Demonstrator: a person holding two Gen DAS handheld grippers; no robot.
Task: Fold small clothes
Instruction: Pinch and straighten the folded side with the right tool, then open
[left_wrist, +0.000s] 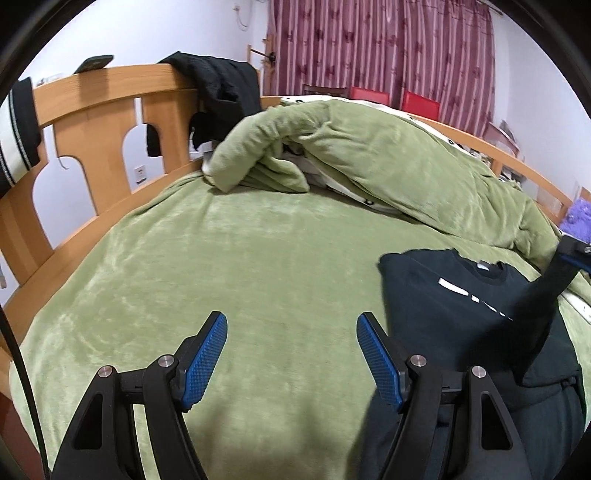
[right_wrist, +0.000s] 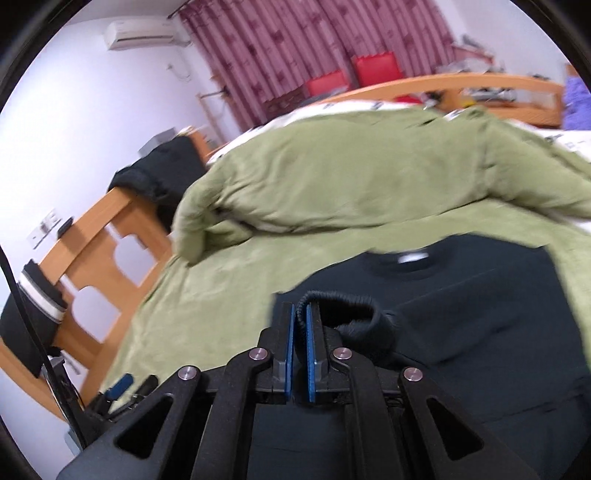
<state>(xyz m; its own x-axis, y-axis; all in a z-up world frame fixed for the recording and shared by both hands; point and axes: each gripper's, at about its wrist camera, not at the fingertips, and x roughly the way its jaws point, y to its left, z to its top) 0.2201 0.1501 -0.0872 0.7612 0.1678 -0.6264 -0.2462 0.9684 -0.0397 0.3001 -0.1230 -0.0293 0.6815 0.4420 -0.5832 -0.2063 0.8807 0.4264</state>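
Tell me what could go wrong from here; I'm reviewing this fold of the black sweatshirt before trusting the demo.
1. The right gripper pinches only the ribbed cuff near the pad tips, so the cuff could slip out.
2. The left gripper hangs open over the green bedcover, leaving the black sweatshirt unanchored; the sleeve pull could drag it.
3. The heaped green duvet lies just behind the collar, limiting flat space.

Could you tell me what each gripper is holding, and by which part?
Right gripper pinches the black shirt by a ribbed cuff; left gripper holds nothing.
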